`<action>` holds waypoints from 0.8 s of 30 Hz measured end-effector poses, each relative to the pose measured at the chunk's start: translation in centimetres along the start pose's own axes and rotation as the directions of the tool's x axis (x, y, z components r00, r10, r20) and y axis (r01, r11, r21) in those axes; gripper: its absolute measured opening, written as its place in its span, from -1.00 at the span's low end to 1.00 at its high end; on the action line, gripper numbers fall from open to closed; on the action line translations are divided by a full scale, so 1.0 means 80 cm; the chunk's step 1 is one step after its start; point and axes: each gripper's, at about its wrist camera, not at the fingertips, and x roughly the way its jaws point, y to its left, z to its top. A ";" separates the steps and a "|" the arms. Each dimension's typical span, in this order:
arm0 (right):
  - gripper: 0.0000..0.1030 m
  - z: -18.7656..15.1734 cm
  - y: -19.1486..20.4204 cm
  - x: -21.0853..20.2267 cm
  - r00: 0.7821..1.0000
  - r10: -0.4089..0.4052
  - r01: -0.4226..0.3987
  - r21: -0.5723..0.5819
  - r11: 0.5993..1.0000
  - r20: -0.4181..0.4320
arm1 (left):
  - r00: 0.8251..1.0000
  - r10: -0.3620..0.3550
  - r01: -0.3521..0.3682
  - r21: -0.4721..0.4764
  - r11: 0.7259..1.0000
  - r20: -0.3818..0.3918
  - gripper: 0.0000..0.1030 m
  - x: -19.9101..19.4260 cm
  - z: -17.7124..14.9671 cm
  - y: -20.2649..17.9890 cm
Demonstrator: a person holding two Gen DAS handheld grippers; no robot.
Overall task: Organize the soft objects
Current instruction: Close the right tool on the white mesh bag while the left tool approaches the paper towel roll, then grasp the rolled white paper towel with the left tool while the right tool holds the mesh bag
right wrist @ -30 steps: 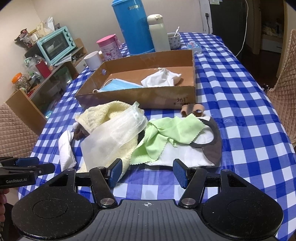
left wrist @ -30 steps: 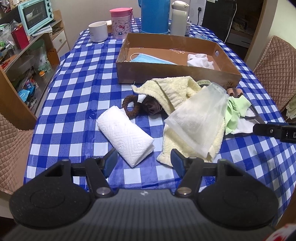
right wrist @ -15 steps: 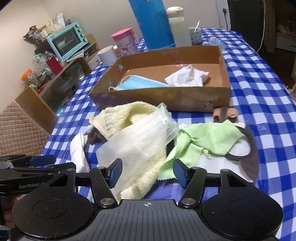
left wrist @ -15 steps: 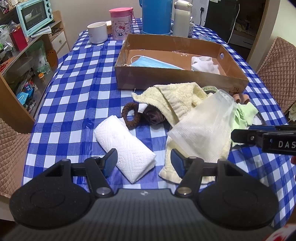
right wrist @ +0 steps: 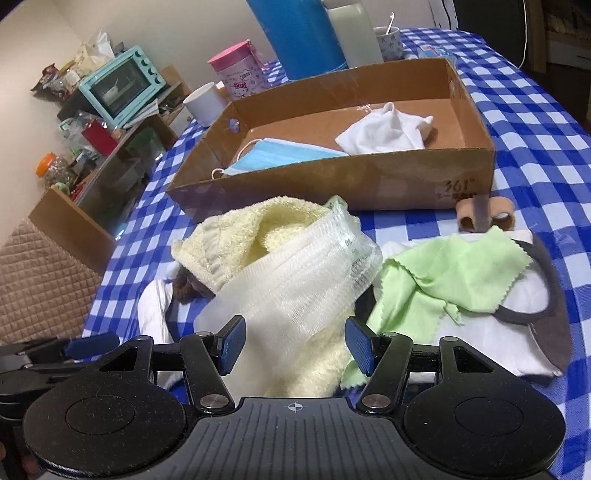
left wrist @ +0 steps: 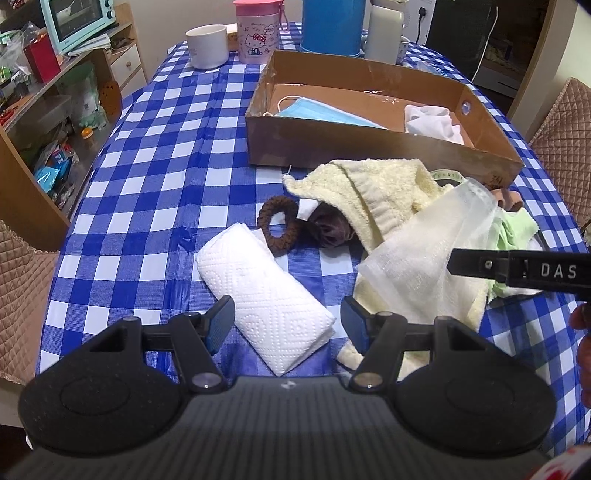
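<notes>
A folded white paper towel point(left wrist: 266, 295) lies on the checked tablecloth, its near end between the fingers of my open left gripper point(left wrist: 288, 321). Behind it are a brown hair tie point(left wrist: 279, 230) and a dark brown cloth point(left wrist: 328, 229). A white gauze cloth point(right wrist: 295, 280) drapes over a yellow towel point(right wrist: 258, 229); both run in between the fingers of my open right gripper point(right wrist: 295, 338). To the right, a green cloth point(right wrist: 443, 273) lies on a white and grey piece point(right wrist: 517, 332). The cardboard box point(right wrist: 369, 184) holds a blue face mask point(right wrist: 280, 155) and a white cloth point(right wrist: 388, 133).
Behind the box stand a white mug point(left wrist: 207, 46), a pink tumbler point(left wrist: 256, 31), a blue jug point(left wrist: 330, 26) and a white flask point(left wrist: 384, 31). A cluttered shelf with a toaster oven point(right wrist: 122, 85) is at the left. Two small tan rolls point(right wrist: 484, 218) lie by the box corner.
Both grippers have moved forward and lower towards the pile. The paper towel and the gauze now reach in between their fingers. The right gripper's arm has come further into the left wrist view.
</notes>
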 end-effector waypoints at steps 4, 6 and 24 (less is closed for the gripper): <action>-0.27 0.000 0.006 0.000 0.999 0.005 -0.004 -0.043 0.999 0.035 | 1.000 0.000 0.000 -0.012 1.000 -0.003 0.18 0.003 0.001 0.003; -0.53 -0.001 0.010 0.001 0.999 -0.002 0.004 -0.059 0.998 0.047 | 1.000 0.000 0.000 -0.018 1.000 -0.004 0.18 0.005 0.002 0.005; -0.93 -0.006 0.016 -0.025 0.994 -0.010 0.030 -0.183 0.983 0.107 | 0.997 0.033 -0.038 -0.070 0.997 -0.075 0.22 0.039 0.002 0.028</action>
